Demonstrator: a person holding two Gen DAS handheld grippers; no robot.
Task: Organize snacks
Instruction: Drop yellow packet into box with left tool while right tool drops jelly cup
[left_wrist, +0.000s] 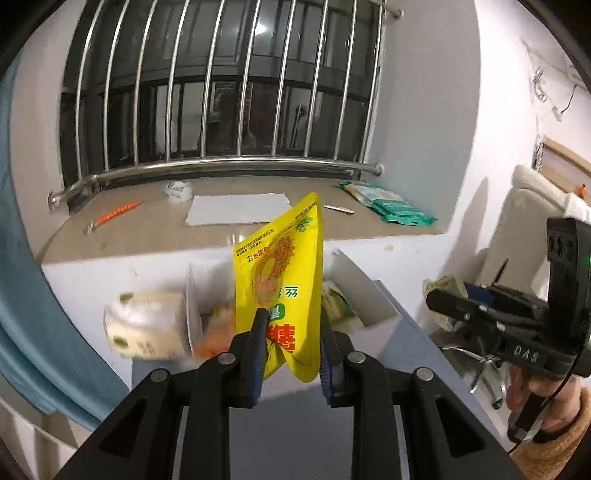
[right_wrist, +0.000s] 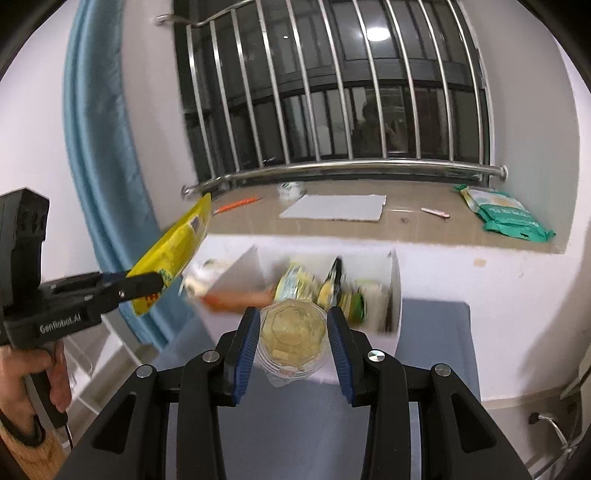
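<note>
Left wrist view: the left gripper (left_wrist: 291, 343) is seen with its jaws squeezed onto a yellow snack bag (left_wrist: 280, 291), pinched near its bottom end. The bag is held up in the air, tilted, with its top corner pointing to the far window sill (left_wrist: 147, 236). Just past the bag, a white box (left_wrist: 364, 295) is set on a grey table (left_wrist: 424, 332); its near side is low and its walls are tipped outward. Snack packs (left_wrist: 334, 302) are piled inside it, blurred. A pale roll-shaped pack (left_wrist: 144, 325) is seen to the left of the box, touching its wall.

From the right wrist view, the right gripper (right_wrist: 291, 341) is closed around a clear cup of yellow snack (right_wrist: 293, 332), with a blue pad touching each side. The cup is held just in front of the box's near edge, over the table. Open room is left on the table to the right of the box. The left gripper is seen far to the left, past the table's left edge, near a blue curtain (right_wrist: 96, 147).

On the sill, a white sheet (right_wrist: 336, 212), green packs (right_wrist: 506, 216) at the right end and an orange pen (right_wrist: 236, 204) are laid. A window with steel bars (right_wrist: 332, 92) is behind them.
</note>
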